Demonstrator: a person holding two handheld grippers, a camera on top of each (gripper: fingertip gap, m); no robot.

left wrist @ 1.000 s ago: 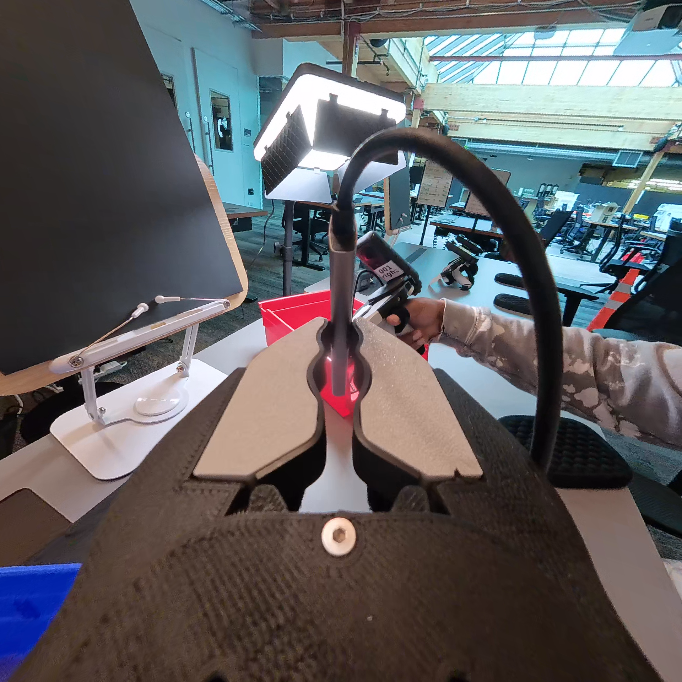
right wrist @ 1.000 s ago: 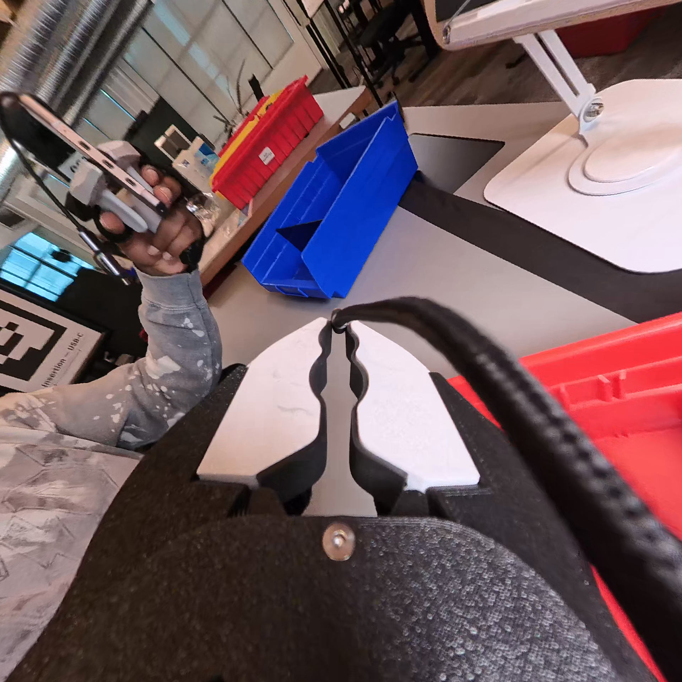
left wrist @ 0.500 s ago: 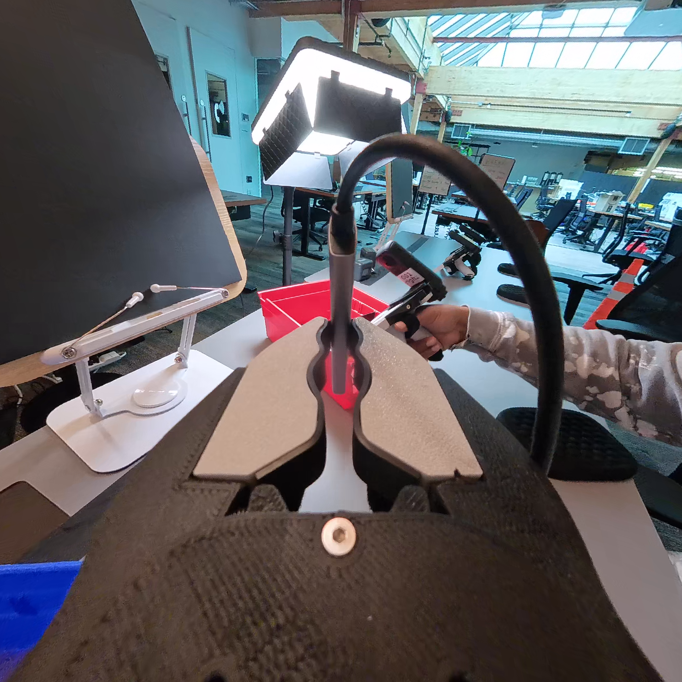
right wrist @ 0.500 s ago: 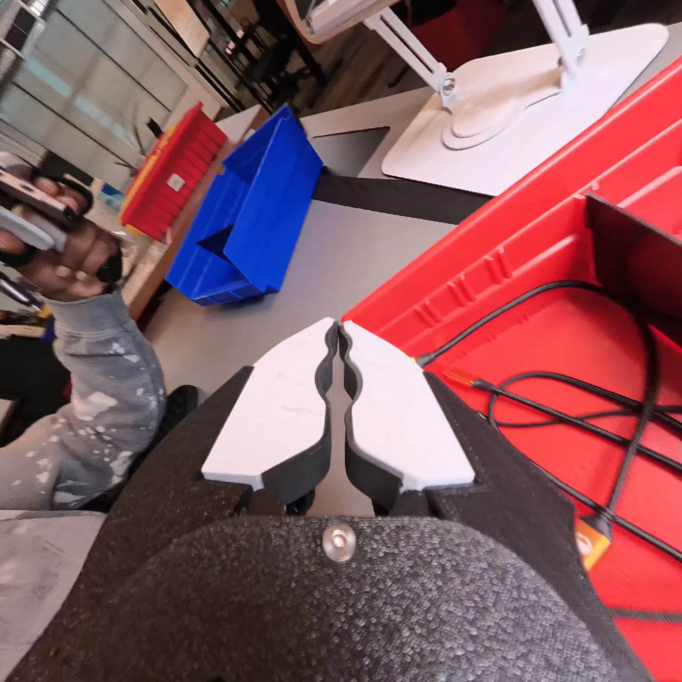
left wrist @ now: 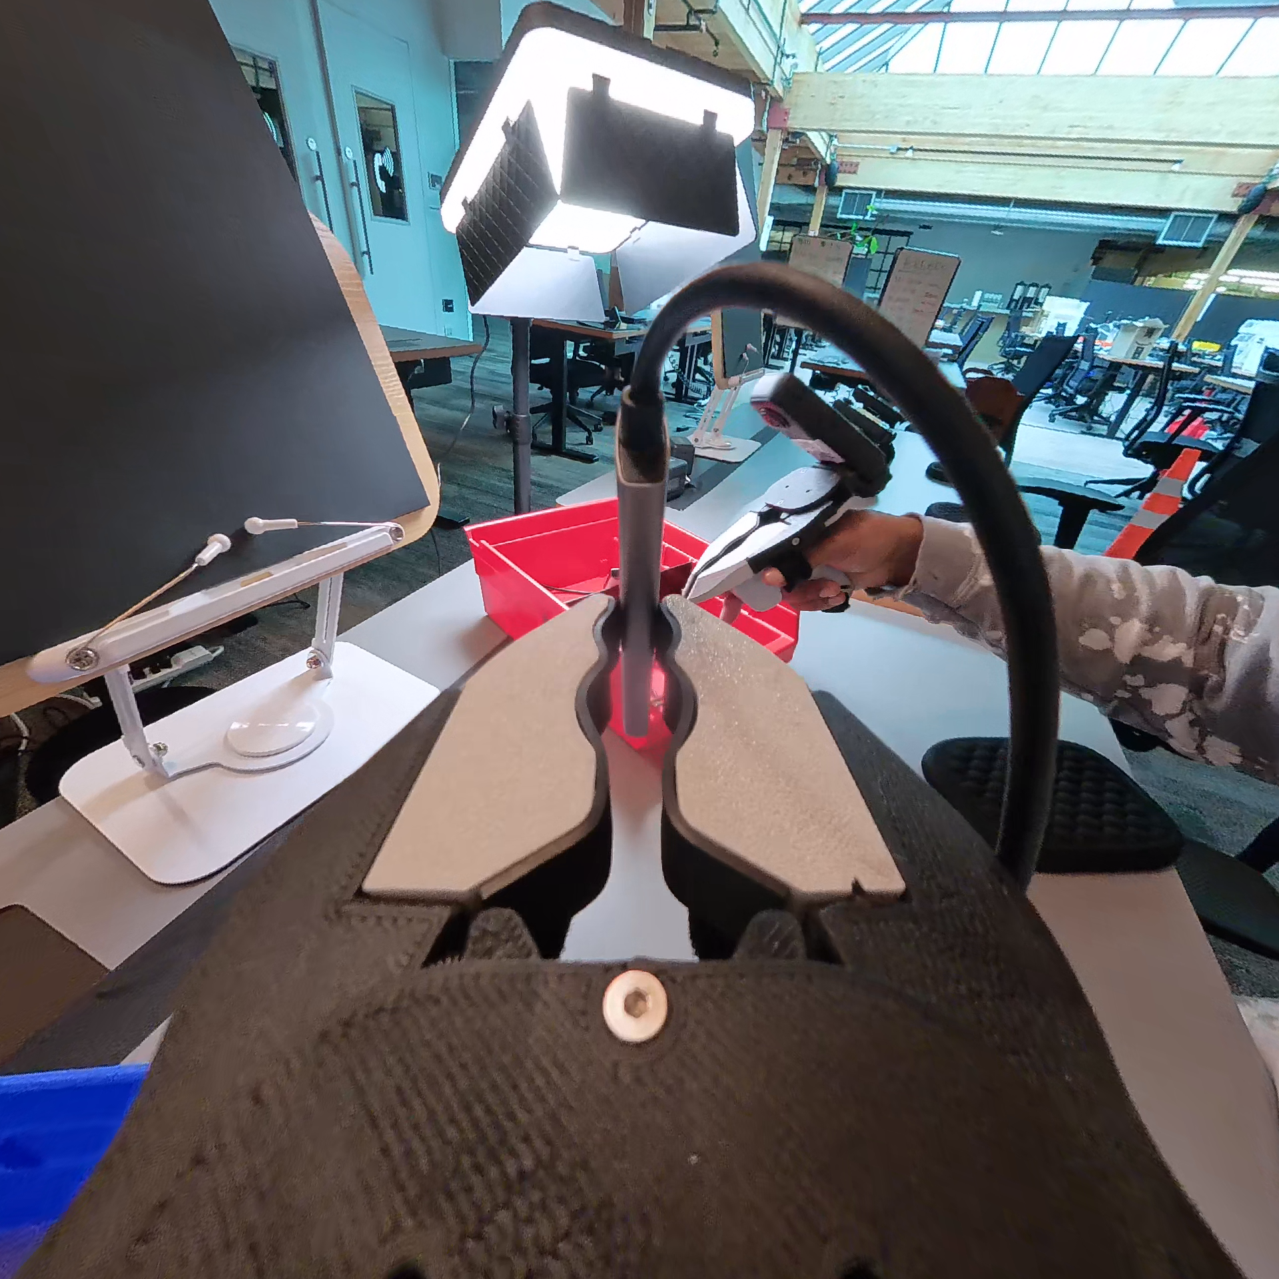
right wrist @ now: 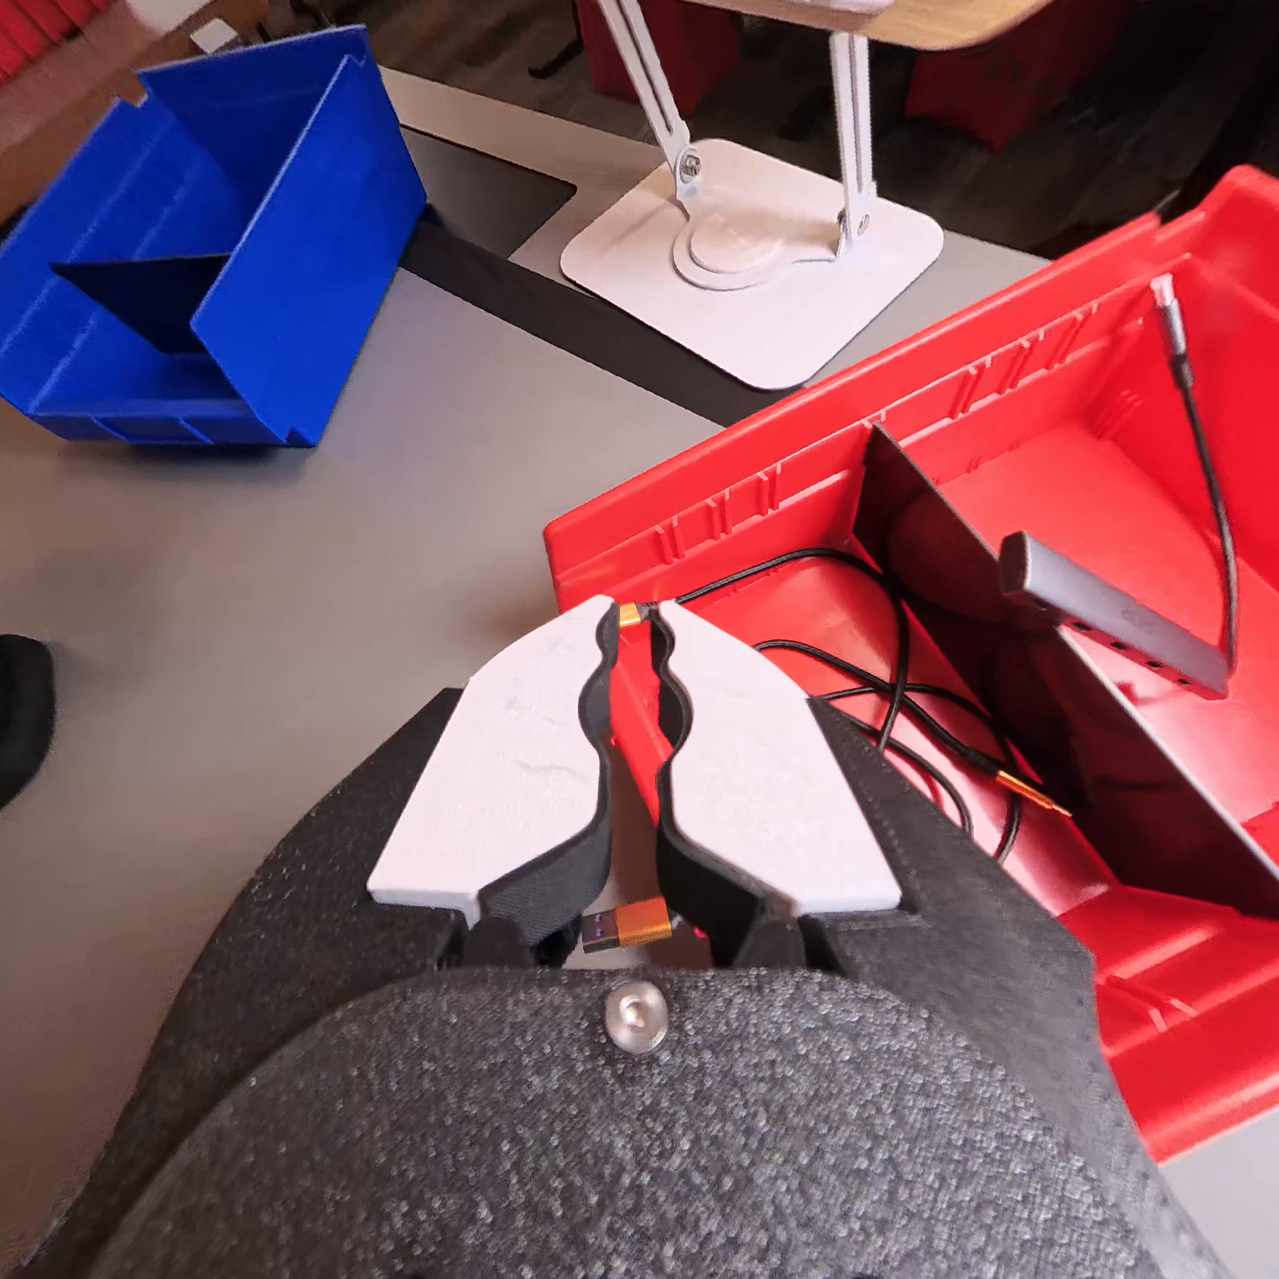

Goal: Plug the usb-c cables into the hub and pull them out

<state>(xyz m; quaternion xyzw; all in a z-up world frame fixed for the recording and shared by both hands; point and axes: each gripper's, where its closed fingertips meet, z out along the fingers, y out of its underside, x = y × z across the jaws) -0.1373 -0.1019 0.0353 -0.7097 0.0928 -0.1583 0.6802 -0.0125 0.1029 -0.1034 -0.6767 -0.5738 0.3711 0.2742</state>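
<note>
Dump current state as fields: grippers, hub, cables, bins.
left gripper: shut on slim grey metal hub, held upright; its thick black cable arcs over
right gripper: jaws slightly apart at red plastic bin; orange-tipped plug between the tips
bin contents: thin black cables; second grey hub leaning on black divider
blue plastic bin: on grey table

Your right gripper [right wrist: 635, 612] hung over the near rim of the red bin [right wrist: 761, 484], its fingers [right wrist: 512, 754] slightly parted above an orange-tipped cable [right wrist: 900, 692]. A grey hub [right wrist: 1107, 616] leaned on the bin's divider [right wrist: 969, 623]. A blue bin [right wrist: 277, 277] sat apart on the tabletop [right wrist: 277, 588].
</note>
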